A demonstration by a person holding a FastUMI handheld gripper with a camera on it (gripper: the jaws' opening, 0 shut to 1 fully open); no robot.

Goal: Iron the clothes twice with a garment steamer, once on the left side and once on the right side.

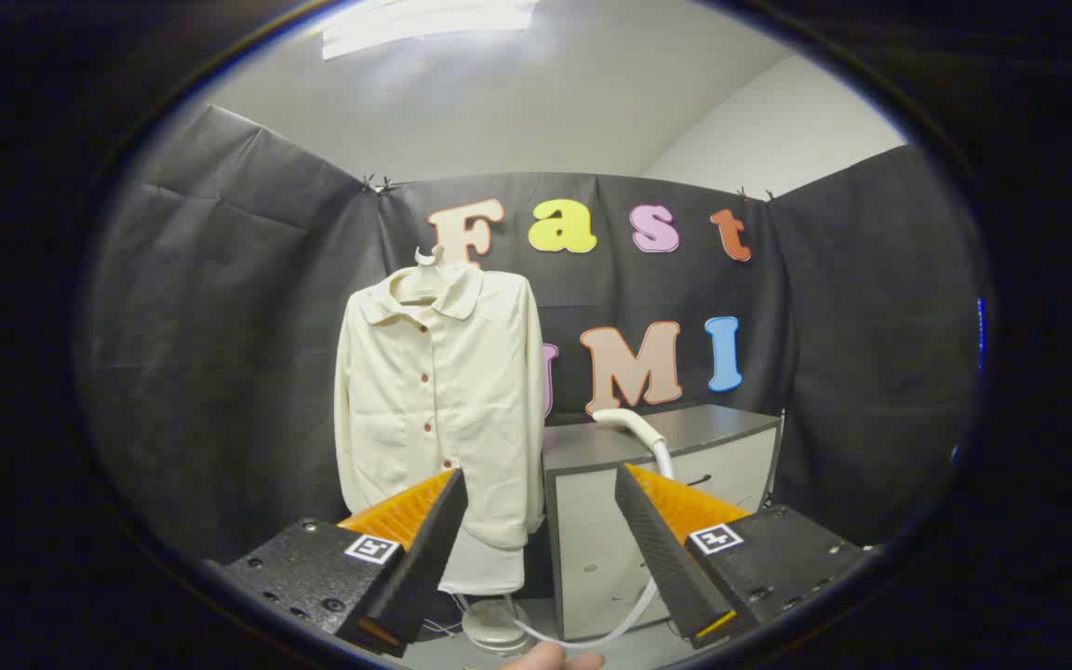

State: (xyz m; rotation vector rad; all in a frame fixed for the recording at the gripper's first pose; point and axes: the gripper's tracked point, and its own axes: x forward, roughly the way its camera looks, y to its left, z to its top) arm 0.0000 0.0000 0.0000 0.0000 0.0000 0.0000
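We see our gripper (541, 484) wide open, holding nothing; beyond it the cream shirt (438, 391) hangs left of the cabinet (592, 521); the steamer head (629, 423) lies on the cabinet.

Grey-topped cabinet (685, 437) with pale drawer fronts, sitting beyond the spread-open gripper (541, 489). Resting on top: 1 white steamer head (627, 423), hose (592, 637) trailing down to the floor (629, 651).
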